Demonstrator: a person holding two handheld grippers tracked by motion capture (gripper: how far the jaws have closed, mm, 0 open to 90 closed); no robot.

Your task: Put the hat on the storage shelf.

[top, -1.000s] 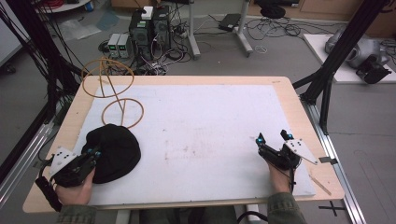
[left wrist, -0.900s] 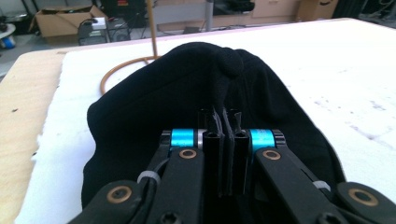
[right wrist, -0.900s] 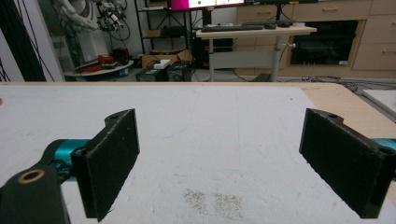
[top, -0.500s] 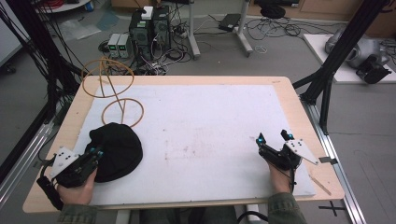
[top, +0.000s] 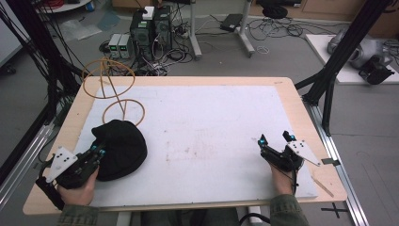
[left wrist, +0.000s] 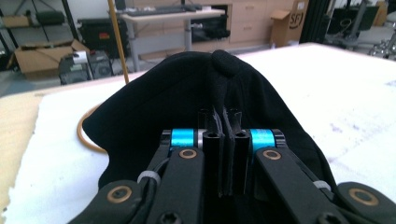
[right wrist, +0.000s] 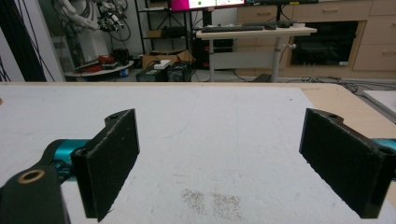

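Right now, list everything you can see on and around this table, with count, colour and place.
hat: one, black, near left of the mat, beside the stand's base ring.
wire stand: one, tan, two rings on a stem, far left corner.
mat: one, white, covering most of the table.
table: one, light wood.
electronics boxes: several, dark and grey, on the floor beyond the table.
left gripper: one, black with blue accents, shut on the hat's fabric.
right gripper: one, black, jaws open, near right of the mat.
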